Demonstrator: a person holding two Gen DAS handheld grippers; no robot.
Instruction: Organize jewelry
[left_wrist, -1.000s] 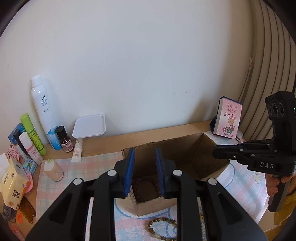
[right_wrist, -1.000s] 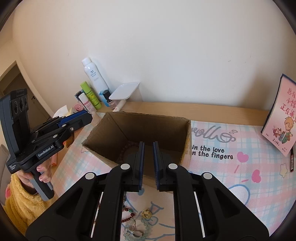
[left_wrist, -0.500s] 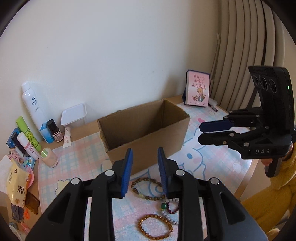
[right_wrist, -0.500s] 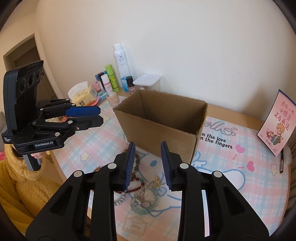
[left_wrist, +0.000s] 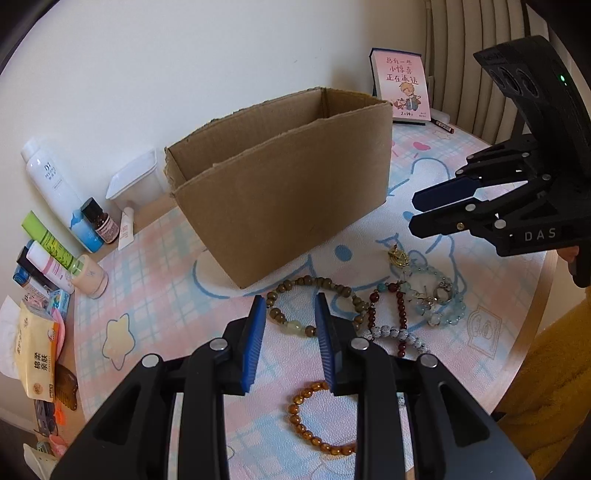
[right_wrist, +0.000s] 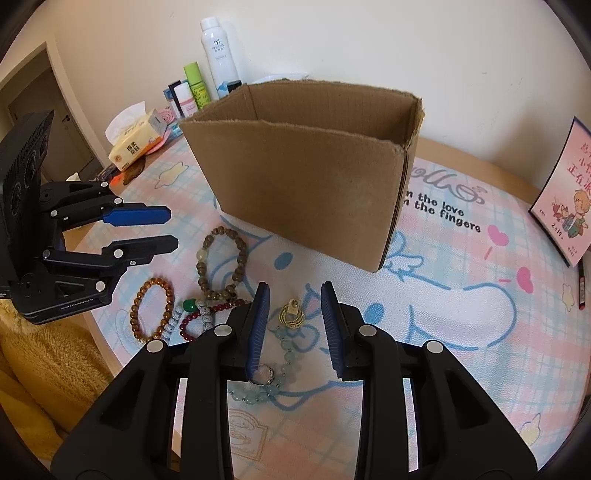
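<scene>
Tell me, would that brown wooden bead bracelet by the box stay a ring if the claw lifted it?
Probably not. The brown wooden bead bracelet lies in an uneven loop of separate beads, so it likely droops from one side. Its round beads look smooth and may slip between the open left claw's flat pads.

The left wrist view looks forward and down over its own parted fingers, from close above the pastel table mat (left_wrist: 155, 266), toward the cardboard box (left_wrist: 288, 192) and wall. The right wrist view looks likewise from the opposite side, facing the box (right_wrist: 306, 177). Both share the box, the bracelets (left_wrist: 314, 306) (right_wrist: 221, 266) and each other's gripper.
</scene>
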